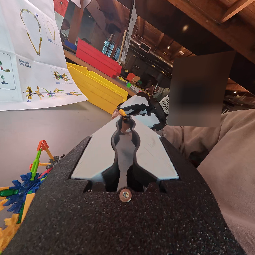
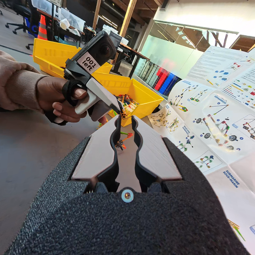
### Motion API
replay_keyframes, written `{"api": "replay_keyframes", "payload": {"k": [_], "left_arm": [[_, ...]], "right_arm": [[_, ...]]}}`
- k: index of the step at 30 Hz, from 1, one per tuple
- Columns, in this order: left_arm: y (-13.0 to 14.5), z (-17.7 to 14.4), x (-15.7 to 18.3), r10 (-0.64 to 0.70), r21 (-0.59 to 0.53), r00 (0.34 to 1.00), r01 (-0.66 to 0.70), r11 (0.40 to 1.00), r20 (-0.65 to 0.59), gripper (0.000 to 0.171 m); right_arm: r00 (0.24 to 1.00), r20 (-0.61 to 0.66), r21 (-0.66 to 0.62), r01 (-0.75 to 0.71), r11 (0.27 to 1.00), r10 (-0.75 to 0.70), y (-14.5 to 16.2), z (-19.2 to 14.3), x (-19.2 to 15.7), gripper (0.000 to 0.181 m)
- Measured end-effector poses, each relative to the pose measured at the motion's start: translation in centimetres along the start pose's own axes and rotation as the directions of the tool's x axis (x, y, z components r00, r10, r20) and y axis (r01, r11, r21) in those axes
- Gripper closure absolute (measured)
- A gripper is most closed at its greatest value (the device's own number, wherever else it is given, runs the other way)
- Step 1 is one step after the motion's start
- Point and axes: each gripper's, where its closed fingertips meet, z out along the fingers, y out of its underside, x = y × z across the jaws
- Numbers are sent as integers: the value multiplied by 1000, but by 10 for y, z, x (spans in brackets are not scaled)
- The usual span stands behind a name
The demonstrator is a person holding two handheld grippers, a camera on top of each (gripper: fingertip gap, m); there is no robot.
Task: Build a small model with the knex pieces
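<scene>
Left gripper point(image 1: 125, 118) is pinched tight on a small yellow connector point(image 2: 124, 115), right at the tips of the right gripper point(image 2: 125, 118), whose jaws stand apart!

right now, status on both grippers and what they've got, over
Left gripper shut on small yellow connector. Right gripper open, tips at that connector. Half-built toy model on table below; yellow bin just behind.
</scene>
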Motion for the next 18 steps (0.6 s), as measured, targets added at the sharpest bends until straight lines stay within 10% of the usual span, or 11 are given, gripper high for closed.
{"api": "replay_keyframes", "payload": {"k": [7, 18], "left_arm": [[6, -1, -5, 52, -67, 998, -50, 997, 28, 168], [13, 3, 20, 104, -96, 988, -115, 989, -113, 168]], "right_arm": [[999, 31, -17, 28, 999, -27, 6, -4, -4, 171], [805, 398, 9, -483, 875, 440, -10, -19, -23, 175]]}}
